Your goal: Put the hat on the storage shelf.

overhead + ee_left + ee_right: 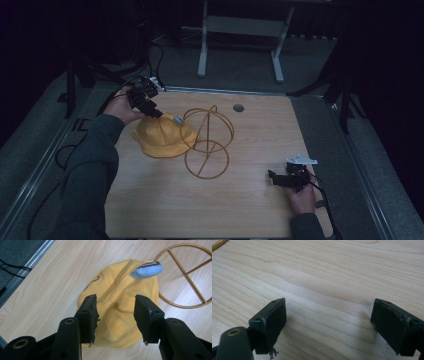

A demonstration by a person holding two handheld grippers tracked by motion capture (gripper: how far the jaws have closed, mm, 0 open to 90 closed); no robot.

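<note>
Wooden table (165, 200) — yellow hat (162, 136) lying crown-up.

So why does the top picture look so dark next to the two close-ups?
High view: dim, with dark surroundings, the yellow hat and table muted. Left gripper view: bright and sharp on the hat. Right gripper view: bright, wood grain crisp, near fingers slightly soft.

Dark grey-green long sleeves (92, 170), black two-jaw left claw (115, 315), right claw (328, 325), trailing black cable (325, 207)
</note>
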